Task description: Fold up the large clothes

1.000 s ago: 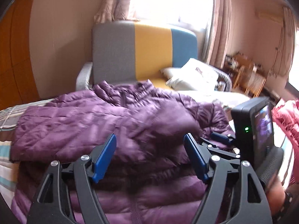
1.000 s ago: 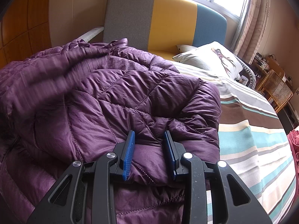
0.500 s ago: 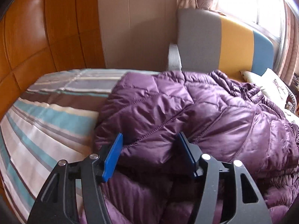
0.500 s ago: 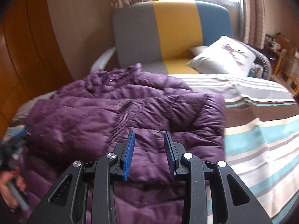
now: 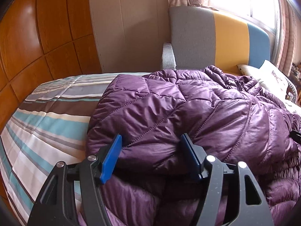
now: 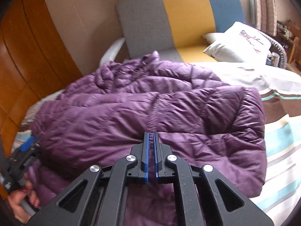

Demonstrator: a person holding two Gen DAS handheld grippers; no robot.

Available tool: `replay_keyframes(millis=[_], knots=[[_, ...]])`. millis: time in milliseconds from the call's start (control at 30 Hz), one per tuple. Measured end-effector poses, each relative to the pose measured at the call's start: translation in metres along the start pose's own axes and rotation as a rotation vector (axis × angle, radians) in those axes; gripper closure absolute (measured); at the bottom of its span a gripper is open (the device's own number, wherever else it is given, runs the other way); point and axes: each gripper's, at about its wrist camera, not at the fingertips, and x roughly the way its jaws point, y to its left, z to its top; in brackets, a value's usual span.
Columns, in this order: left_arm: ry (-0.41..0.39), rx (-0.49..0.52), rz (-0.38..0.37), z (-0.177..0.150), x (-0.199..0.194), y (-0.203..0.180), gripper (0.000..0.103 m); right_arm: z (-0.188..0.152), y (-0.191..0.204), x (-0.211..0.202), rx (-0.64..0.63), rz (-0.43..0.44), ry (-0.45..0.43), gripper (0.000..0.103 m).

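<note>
The left claw (image 5: 151,150), jaws spreading, straddles the folded edge of the purple down jacket (image 5: 197,116) on the striped bed (image 5: 47,122). The right claw (image 6: 151,145) has just snapped together, apparently pinching only the jacket's zipper edge; the next fold looks ready.
</note>
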Motion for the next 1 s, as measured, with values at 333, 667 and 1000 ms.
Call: replay_keyframes(millis=[333, 667, 1000], knots=[[-0.025, 0.014, -0.017, 0.037, -0.006, -0.003, 0.036, 0.017, 0.028, -0.038, -0.065, 0.029, -0.179, 0.099], [0.043, 0.121, -0.039, 0.033, 0.044, -0.029, 0.035, 0.021, 0.091, 0.045, -0.229, -0.007, -0.007, 0.099], [0.048, 0.088, -0.037, 0.029, 0.045, -0.025, 0.033, 0.008, 0.082, 0.055, -0.196, 0.011, -0.032, 0.1]])
